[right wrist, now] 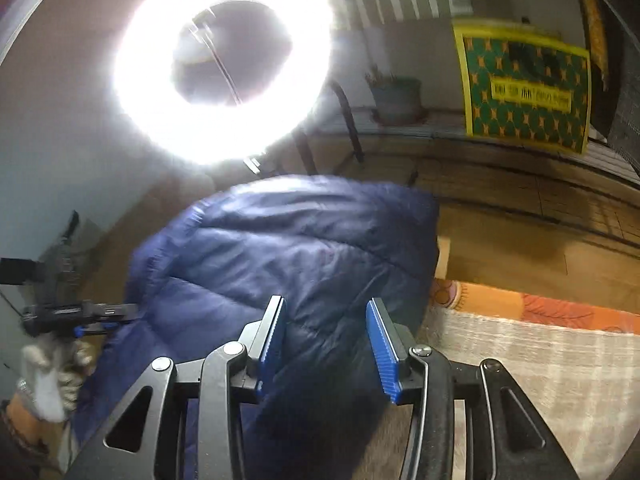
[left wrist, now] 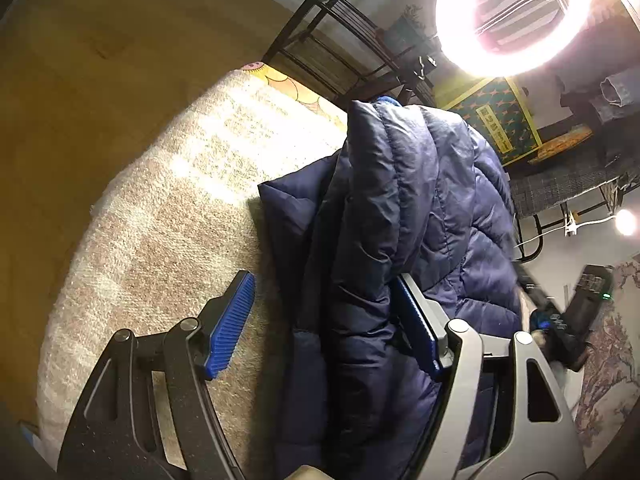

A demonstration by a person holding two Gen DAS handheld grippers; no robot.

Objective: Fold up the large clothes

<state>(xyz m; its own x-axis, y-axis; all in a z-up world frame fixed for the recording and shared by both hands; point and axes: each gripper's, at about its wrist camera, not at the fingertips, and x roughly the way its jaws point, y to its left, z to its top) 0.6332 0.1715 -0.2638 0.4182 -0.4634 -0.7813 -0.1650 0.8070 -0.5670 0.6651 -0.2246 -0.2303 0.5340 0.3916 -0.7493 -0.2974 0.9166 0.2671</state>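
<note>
over the rug (left wrist: 160, 220), both grippers gape around the jacket (left wrist: 400, 208).

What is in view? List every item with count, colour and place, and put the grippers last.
Puffer jacket: one, navy blue, bunched up on the rug, a fold of it between the fingers of each gripper.
Rug: one, beige shag, under the jacket.
Mat: one, orange and yellow, at the rug's far edge.
Floor: wood, brown, around the rug.
Ring light: one, white, lit, above the jacket.
Patterned panel: one, green with yellow border, by the far wall.
Potted plant: one, greyish pot, on a ledge beside the panel.
Metal rack: one, black, past the rug.
Left gripper: black with blue pads, wide open around a jacket fold.
Right gripper: black with blue pads, partly open, jacket fabric between the fingers.
</note>
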